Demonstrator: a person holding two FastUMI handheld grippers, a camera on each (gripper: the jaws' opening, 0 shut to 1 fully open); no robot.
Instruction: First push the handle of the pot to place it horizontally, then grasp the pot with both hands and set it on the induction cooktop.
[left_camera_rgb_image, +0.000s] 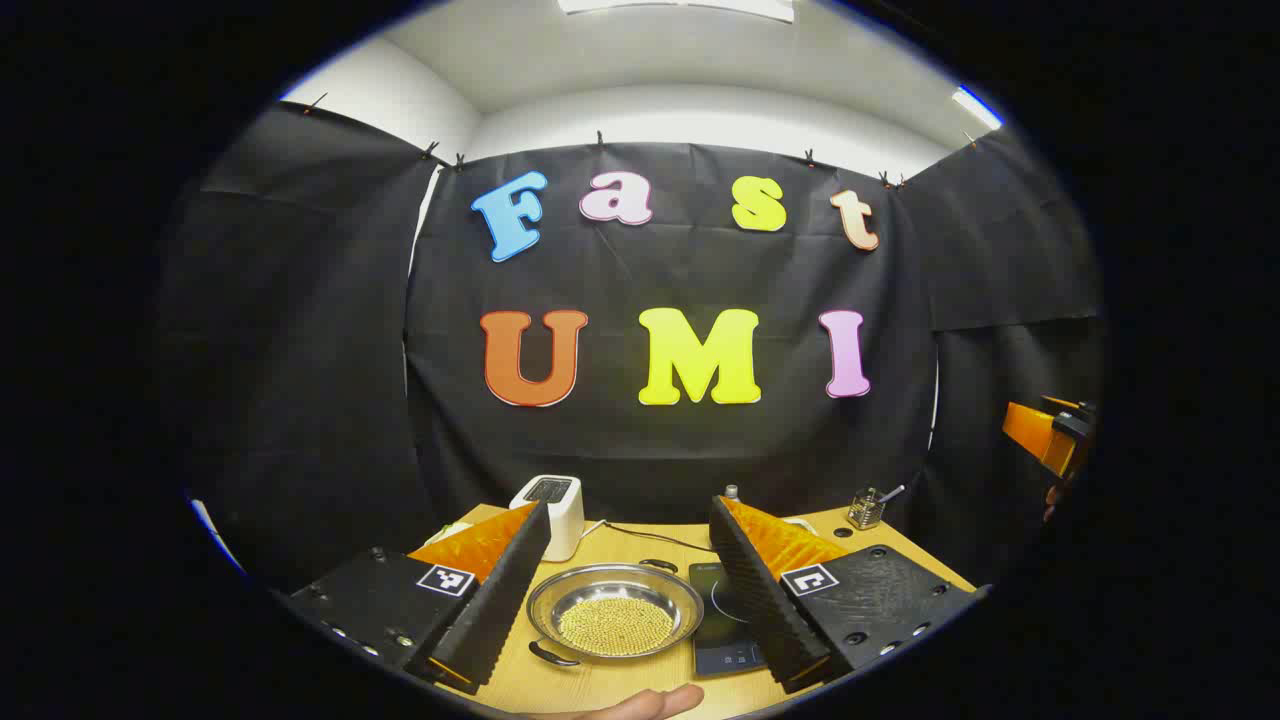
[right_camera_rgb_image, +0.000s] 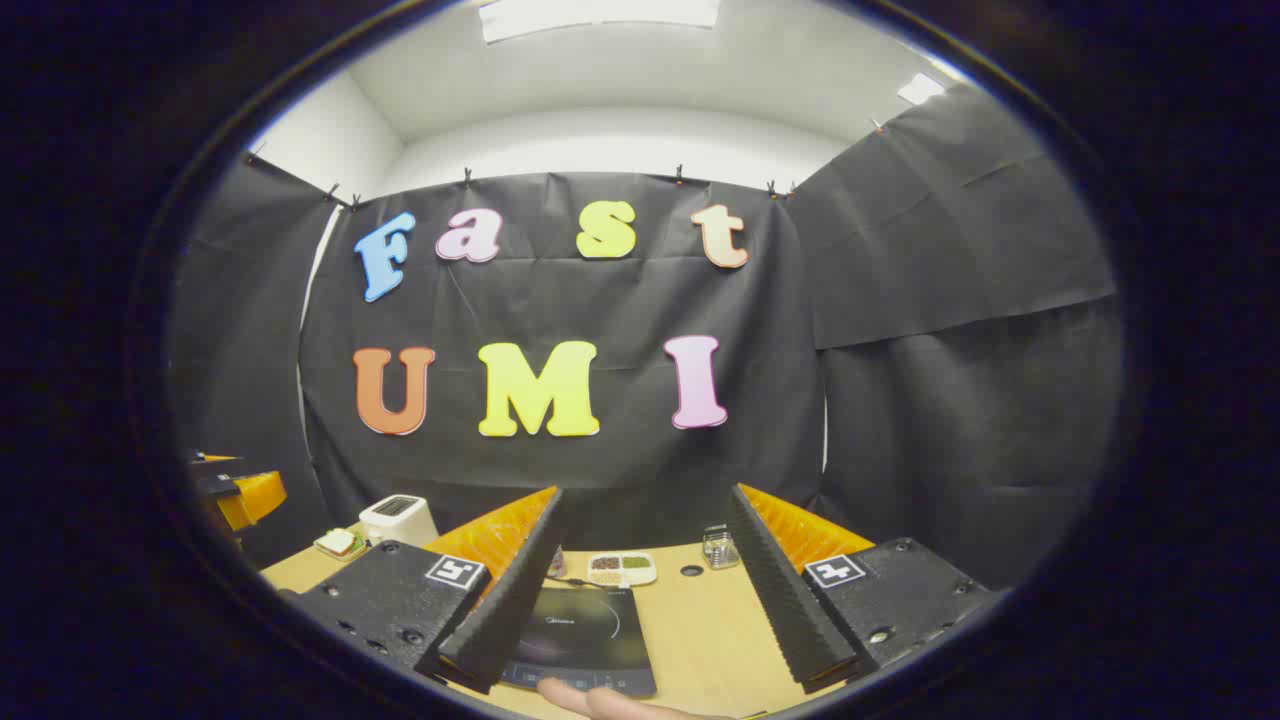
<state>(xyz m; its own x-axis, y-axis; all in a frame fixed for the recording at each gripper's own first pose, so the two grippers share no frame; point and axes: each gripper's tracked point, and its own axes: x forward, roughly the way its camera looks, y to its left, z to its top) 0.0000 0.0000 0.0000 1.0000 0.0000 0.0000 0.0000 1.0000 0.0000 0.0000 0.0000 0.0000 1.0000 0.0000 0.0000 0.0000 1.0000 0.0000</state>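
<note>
We see round shiny metal pot (left_camera_rgb_image: 615, 610) of yellow grains on wooden table (left_camera_rgb_image: 610, 685), just left of flat black induction cooktop (left_camera_rgb_image: 727, 622). White toaster (left_camera_rgb_image: 555, 512) behind. Left gripper (left_camera_rgb_image: 630, 590), right gripper (right_camera_rgb_image: 645, 590) both spread, holding nothing.

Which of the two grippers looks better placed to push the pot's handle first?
Probably the left gripper: the pot and its handle lie between its open fingers, while the right gripper faces the induction cooktop.
</note>
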